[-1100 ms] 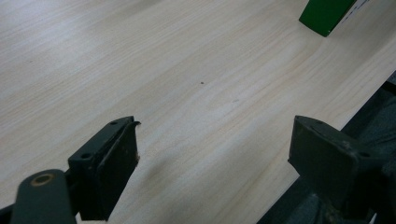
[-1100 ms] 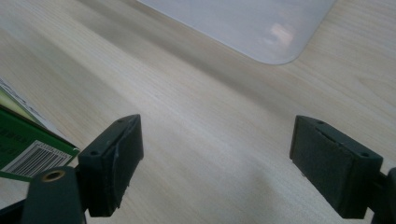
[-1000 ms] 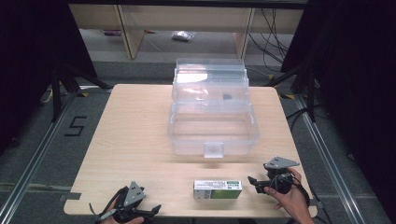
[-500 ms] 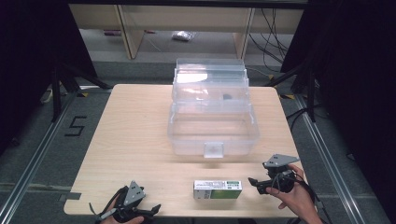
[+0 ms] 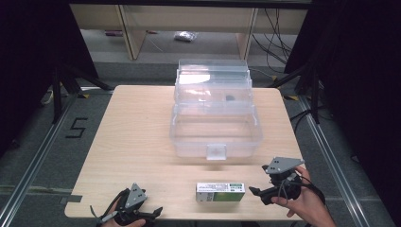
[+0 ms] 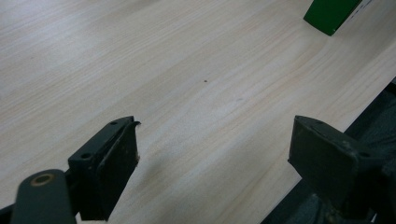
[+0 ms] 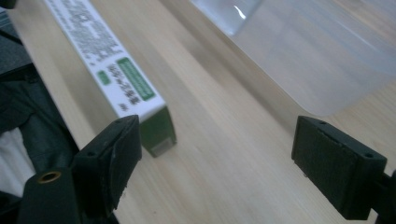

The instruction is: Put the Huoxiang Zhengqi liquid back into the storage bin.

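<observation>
A small white and green carton (image 5: 220, 191) lies flat near the table's front edge; its end face shows close up as the carton (image 7: 126, 86) in the right gripper view. My right gripper (image 5: 256, 193), held in a hand, stands open just right of the carton, jaws pointing left at it and apart from it. The same right gripper (image 7: 215, 163) has only bare wood between its wide jaws. My left gripper (image 5: 152, 213) rests open at the front left edge, and the left gripper (image 6: 215, 161) frames bare tabletop, with a green corner of the carton (image 6: 330, 15) far off.
A clear plastic box (image 5: 215, 127) with its lid raised stands open at the table's middle back; its front latch (image 5: 215, 151) faces me. The box's near wall (image 7: 299, 51) lies beyond the right jaws. The wooden table (image 5: 137, 142) ends close behind both grippers.
My right gripper has dropped slightly toward the front edge and turned its jaws left toward the carton. The left gripper and the carton have stayed put.
</observation>
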`<control>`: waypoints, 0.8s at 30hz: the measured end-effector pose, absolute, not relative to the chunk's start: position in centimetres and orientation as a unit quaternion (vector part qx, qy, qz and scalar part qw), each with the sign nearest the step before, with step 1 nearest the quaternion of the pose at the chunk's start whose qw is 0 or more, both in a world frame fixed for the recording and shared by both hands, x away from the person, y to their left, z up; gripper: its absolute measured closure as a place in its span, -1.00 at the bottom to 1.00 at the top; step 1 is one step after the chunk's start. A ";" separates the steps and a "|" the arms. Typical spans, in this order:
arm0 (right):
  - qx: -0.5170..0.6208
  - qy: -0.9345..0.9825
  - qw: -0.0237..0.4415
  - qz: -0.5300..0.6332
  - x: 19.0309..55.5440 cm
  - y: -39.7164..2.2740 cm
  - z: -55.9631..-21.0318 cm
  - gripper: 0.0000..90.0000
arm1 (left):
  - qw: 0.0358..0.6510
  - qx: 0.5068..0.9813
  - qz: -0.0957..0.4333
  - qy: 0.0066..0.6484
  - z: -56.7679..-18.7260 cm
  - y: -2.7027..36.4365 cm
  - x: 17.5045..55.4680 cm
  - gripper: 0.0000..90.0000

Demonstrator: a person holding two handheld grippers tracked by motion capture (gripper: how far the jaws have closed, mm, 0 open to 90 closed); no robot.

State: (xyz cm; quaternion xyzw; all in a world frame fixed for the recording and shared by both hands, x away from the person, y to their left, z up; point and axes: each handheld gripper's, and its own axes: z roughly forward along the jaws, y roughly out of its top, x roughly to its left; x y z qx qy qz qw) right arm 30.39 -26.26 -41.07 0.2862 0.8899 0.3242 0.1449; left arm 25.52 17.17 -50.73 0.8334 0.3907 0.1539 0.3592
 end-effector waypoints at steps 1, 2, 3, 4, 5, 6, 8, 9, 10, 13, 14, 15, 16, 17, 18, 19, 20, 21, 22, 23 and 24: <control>0.282 0.895 0.135 0.319 30.2 -26.0 -40.8 -0.62 | 0.360 0.833 0.152 0.391 -50.7 17.2 25.5 -0.67; 0.276 0.893 0.139 0.326 30.1 -25.6 -40.7 -0.62 | 0.360 0.833 0.151 0.391 -50.7 17.2 25.5 -0.67; 0.267 0.896 0.139 0.325 29.9 -25.2 -40.5 -0.62 | 0.361 0.833 0.150 0.391 -50.7 17.1 25.5 -0.67; 0.259 0.900 0.137 0.323 29.8 -24.9 -40.3 -0.62 | 0.354 0.837 0.153 0.388 -50.7 17.3 25.5 -0.67; 0.256 0.900 0.140 0.324 29.7 -24.6 -40.2 -0.62 | 0.354 0.837 0.154 0.387 -50.7 17.3 25.5 -0.67; 0.251 0.901 0.141 0.325 29.6 -24.3 -40.0 -0.63 | 0.360 0.833 0.154 0.391 -50.8 17.2 25.5 -0.67; 0.240 0.907 0.134 0.319 29.5 -23.8 -39.7 -0.63 | 0.359 0.834 0.154 0.390 -50.7 17.2 25.5 -0.67; 0.235 0.908 0.136 0.320 29.4 -23.4 -39.7 -0.62 | 0.354 0.838 0.152 0.385 -50.7 17.3 25.5 -0.67; 0.232 0.909 0.132 0.320 29.4 -23.2 -39.6 -0.62 | 0.352 0.839 0.154 0.385 -50.7 17.3 25.5 -0.67; 0.222 0.915 0.128 0.312 29.5 -22.5 -39.6 -0.63 | 0.360 0.833 0.153 0.391 -50.7 17.2 25.5 -0.67; 0.217 0.916 0.128 0.312 29.6 -22.3 -39.8 -0.62 | 0.354 0.837 0.154 0.386 -50.7 17.3 25.5 -0.67; 0.216 0.918 0.127 0.307 29.6 -22.0 -39.8 -0.63 | 0.355 0.837 0.153 0.387 -50.7 17.3 25.5 -0.67; 0.211 0.920 0.128 0.303 29.7 -21.7 -40.0 -0.62 | 0.354 0.838 0.153 0.386 -50.7 17.3 25.5 -0.67; 0.210 0.922 0.122 0.303 29.7 -21.5 -40.0 -0.62 | 0.354 0.837 0.154 0.387 -50.7 17.3 25.5 -0.67; 0.203 0.925 0.124 0.297 29.9 -21.2 -40.1 -0.62 | 0.358 0.834 0.153 0.390 -50.8 17.2 25.6 -0.67; 0.205 0.926 0.123 0.291 29.9 -20.9 -40.2 -0.62 | 0.362 0.833 0.154 0.389 -50.8 17.2 25.6 -0.67; 0.201 0.928 0.123 0.289 29.9 -20.7 -40.2 -0.62 | 0.357 0.837 0.151 0.386 -50.7 17.3 25.5 -0.67; 0.198 0.929 0.126 0.285 30.0 -20.4 -40.2 -0.62 | 0.357 0.837 0.152 0.386 -50.7 17.3 25.5 -0.67; 0.196 0.931 0.120 0.283 30.1 -20.1 -40.2 -0.61 | 0.357 0.836 0.154 0.386 -50.8 17.3 25.5 -0.67; 0.192 0.933 0.121 0.281 30.2 -19.9 -40.2 -0.61 | 0.359 0.836 0.155 0.386 -50.8 17.3 25.6 -0.67; 0.191 0.933 0.121 0.279 30.2 -19.7 -40.3 -0.61 | 0.358 0.836 0.155 0.385 -50.8 17.3 25.6 -0.67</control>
